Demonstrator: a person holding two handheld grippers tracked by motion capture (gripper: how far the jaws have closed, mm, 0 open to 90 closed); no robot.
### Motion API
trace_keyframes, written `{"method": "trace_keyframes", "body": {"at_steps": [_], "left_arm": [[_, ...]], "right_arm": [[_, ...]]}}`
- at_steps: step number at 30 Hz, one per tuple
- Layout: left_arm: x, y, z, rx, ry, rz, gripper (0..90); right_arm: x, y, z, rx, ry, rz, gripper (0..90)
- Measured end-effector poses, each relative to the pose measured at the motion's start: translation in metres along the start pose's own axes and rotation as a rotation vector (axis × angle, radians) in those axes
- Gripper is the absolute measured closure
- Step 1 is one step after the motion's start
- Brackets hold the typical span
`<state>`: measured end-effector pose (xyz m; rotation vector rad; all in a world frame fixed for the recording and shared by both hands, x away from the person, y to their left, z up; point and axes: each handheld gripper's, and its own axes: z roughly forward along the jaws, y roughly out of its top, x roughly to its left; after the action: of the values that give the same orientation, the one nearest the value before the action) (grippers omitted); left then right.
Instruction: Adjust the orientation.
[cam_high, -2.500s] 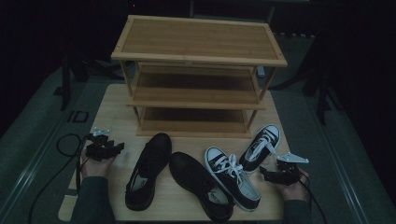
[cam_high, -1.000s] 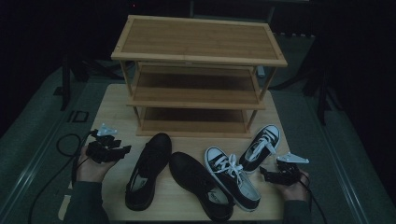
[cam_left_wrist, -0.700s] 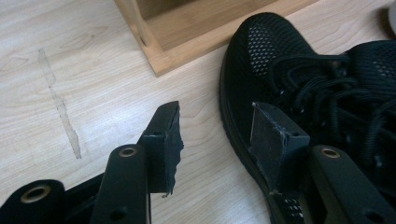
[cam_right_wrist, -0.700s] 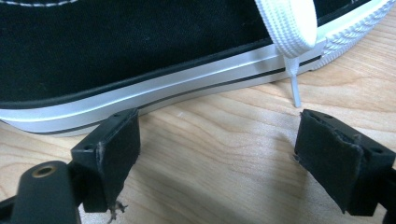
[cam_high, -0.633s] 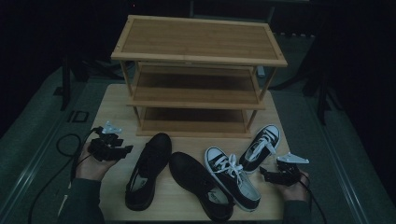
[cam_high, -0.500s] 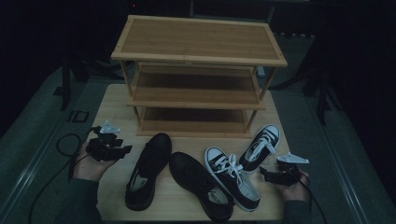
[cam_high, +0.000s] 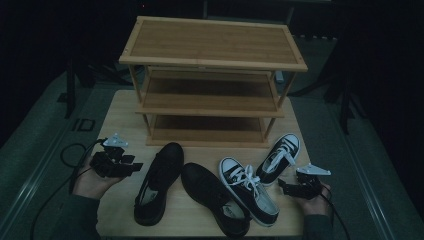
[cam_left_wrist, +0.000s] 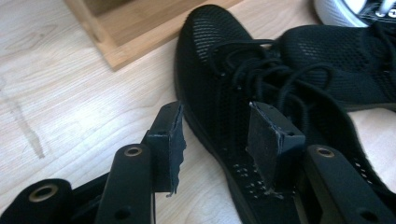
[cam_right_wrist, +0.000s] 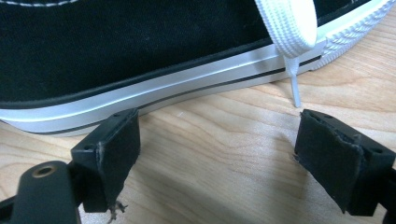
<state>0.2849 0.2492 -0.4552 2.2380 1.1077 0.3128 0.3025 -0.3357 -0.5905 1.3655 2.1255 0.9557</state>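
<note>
The black mesh shoe (cam_left_wrist: 243, 93) is lying just in front of the wooden rack (cam_high: 212, 80), its side wall sitting between the closing, not yet pinching jaws of the left gripper (cam_left_wrist: 217, 135), while the right gripper (cam_right_wrist: 215, 158) is hovering spread beside the sneaker (cam_right_wrist: 140, 51).

In the left gripper view, the heel of the black mesh shoe (cam_left_wrist: 219, 79) runs off the bottom edge. In the right gripper view, the top edge cuts off the black-and-white sneaker (cam_right_wrist: 140, 51), so its top is hidden.
</note>
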Motion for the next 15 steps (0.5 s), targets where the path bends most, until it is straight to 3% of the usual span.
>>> {"method": "trace_keyframes", "body": {"at_steps": [6,15], "left_arm": [[-0.006,0.003,0.000,0.002,-0.026,0.044,55.2],[-0.014,0.006,-0.003,0.009,-0.038,0.060,55.3]], "right_arm": [[0.000,0.000,0.000,0.000,0.000,0.000,14.0],[0.000,0.000,0.000,0.000,0.000,0.000,14.0]]}}
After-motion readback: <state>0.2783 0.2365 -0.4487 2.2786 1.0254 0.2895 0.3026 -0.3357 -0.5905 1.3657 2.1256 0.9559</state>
